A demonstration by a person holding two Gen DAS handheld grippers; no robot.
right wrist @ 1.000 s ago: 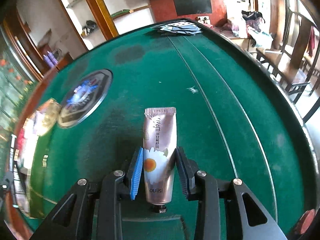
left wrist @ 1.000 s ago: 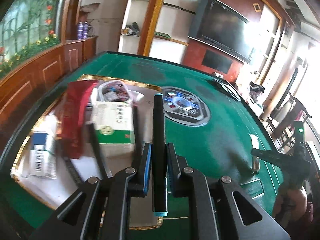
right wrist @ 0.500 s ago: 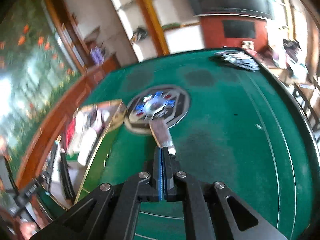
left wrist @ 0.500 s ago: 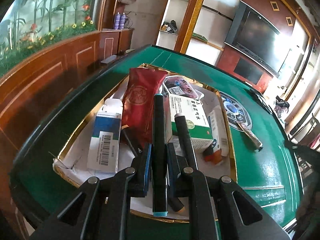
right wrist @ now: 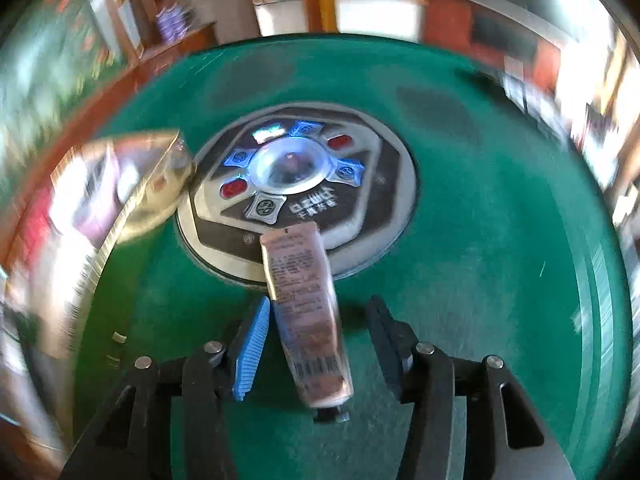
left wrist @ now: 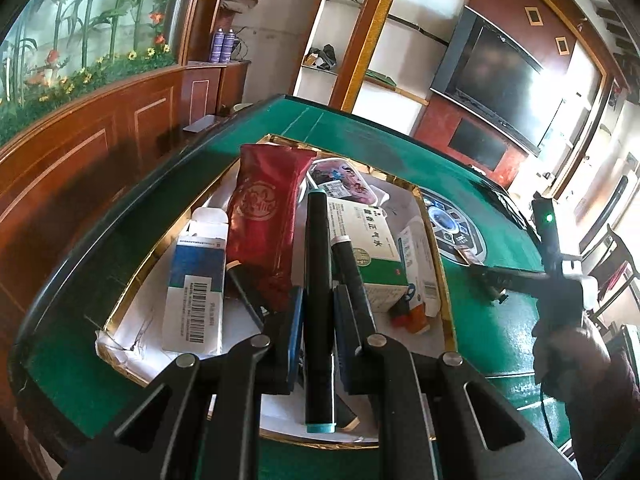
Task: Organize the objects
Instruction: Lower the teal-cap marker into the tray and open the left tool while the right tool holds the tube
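Note:
My left gripper (left wrist: 318, 296) is shut on a black pen (left wrist: 316, 240) with teal ends, held over a gold-rimmed tray (left wrist: 140, 320). In the tray lie a red pouch (left wrist: 268, 216), a blue-and-white box (left wrist: 196, 280), a green-and-white box (left wrist: 368, 240) and other small items. My right gripper (right wrist: 320, 304) has its jaws opening around a pink cream tube (right wrist: 304, 280). The tube lies label side up, its crimped end resting on the table's round centre console (right wrist: 296, 184). A gap shows beside the right pad. The left wrist view shows the right gripper (left wrist: 492, 280) held by a hand at the right.
The green felt table (right wrist: 480, 240) spreads right of the console. The tray's corner (right wrist: 160, 168) sits just left of the console, blurred. A wooden cabinet (left wrist: 80, 168) runs along the table's left side, with shelves and a television behind.
The left gripper swung over the tray with the pen, then held still. The right gripper carried the tube left to the console and its jaws have spread; the tube now shows its back label.

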